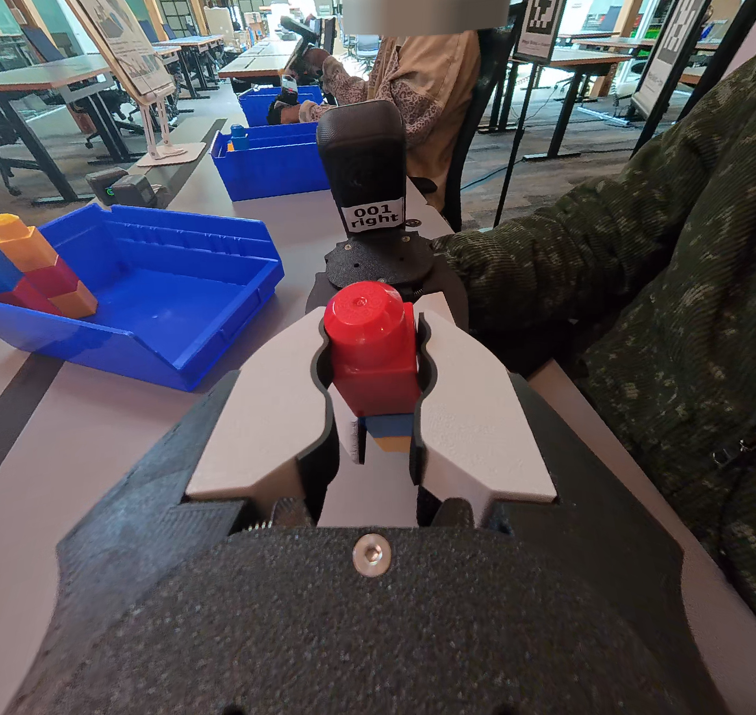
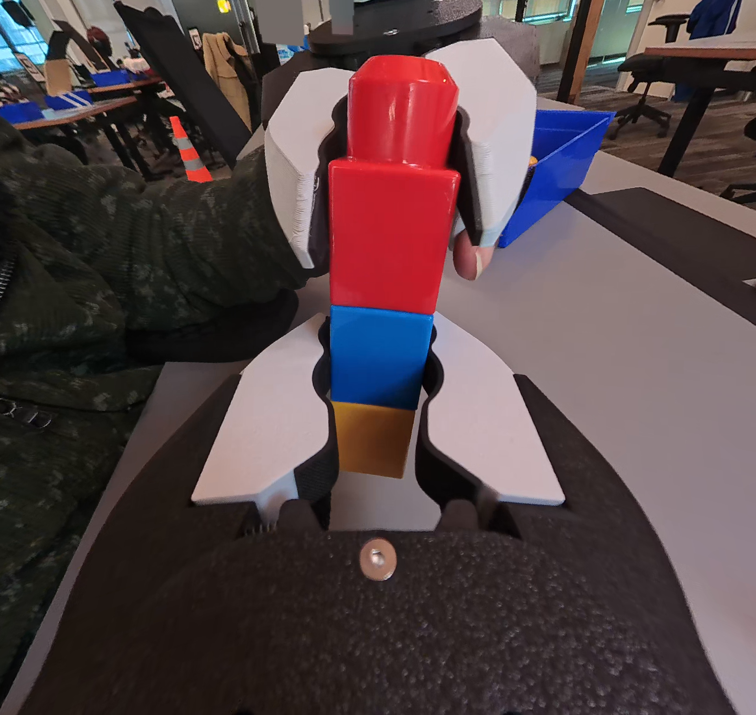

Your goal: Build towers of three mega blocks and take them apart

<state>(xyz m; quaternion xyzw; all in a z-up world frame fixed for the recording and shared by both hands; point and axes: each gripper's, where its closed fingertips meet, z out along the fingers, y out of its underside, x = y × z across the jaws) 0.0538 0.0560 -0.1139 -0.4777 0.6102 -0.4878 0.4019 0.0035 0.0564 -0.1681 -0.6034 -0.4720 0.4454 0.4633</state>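
Grey tabletop [image 2: 572,327] is running under both my grippers, office desks blurring behind. Between them a three-block tower [image 2: 380,286] is standing with its long axis upright, stud up: my left gripper [image 1: 370,361] is clamping the red block [image 1: 374,351], my right gripper [image 2: 378,364] the blue block [image 2: 378,357] above the yellow block [image 2: 372,441]. Each gripper is wearing a printed white label; blue bin [image 1: 163,298] is holding more stacked blocks [image 1: 37,273] just beside.

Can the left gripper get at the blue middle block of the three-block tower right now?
Probably not. The left gripper is shut on the red top block, and the right gripper's fingers flank the blue middle block.
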